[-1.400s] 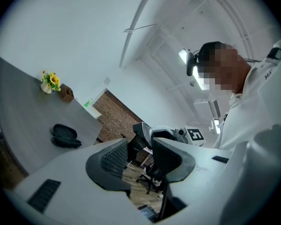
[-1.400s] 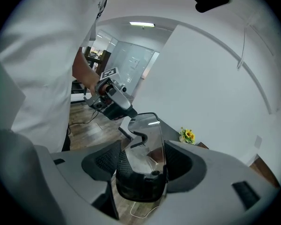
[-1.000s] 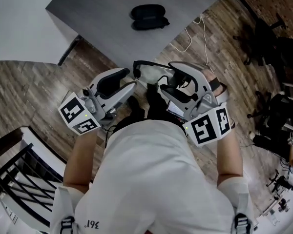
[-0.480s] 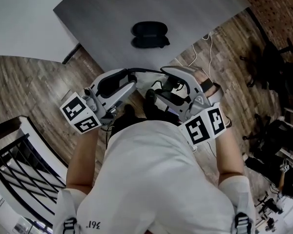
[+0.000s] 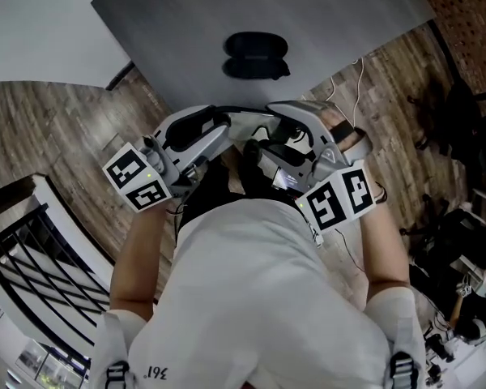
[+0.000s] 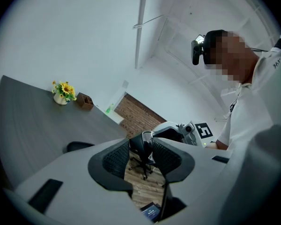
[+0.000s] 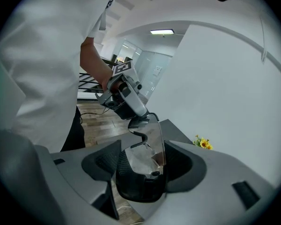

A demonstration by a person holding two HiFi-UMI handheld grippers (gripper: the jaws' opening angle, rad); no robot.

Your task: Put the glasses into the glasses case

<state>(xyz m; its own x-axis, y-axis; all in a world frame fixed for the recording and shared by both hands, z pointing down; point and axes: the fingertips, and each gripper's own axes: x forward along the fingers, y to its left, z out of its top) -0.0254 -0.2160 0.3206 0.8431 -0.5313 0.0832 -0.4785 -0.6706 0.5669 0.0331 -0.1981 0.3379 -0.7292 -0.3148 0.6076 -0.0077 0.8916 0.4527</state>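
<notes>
The glasses (image 7: 147, 144) are showing plainly only in the right gripper view. In the head view they are reduced to a thin dark line and a pale patch between the gripper tips, and the way the jaws are standing is not readable there. The person's white shirt (image 5: 251, 298) is filling the lower half of that view and is covering the floor beneath the grippers.

In the left gripper view, a dark strip is sitting in the narrow gap of the left gripper (image 6: 143, 145). It is blending with a black office chair (image 6: 141, 162) behind it, so its outline is hard to make out.

The right gripper (image 7: 141, 156) is clenching one end of the glasses, with a lens sitting down between its pads. Seen from there, the left gripper is pinching the far end of the frame. The glasses are hanging in the air between the two grippers, in front of the person's waist and well apart from the case.

A grey table (image 5: 332, 14) is standing beyond the grippers. A pale cable (image 5: 350, 75) is trailing over the wood floor (image 5: 57, 144), and a black railing (image 5: 24, 274) is crossing the lower left corner. Yellow flowers (image 6: 63, 90) and a small brown box (image 6: 85, 101) are standing near the table's far edge.

The black case (image 5: 257, 55) is lying on the table and looks open, its two halves side by side. Its inside is too dark to read. In the left gripper view a jaw is cutting off part of it.
</notes>
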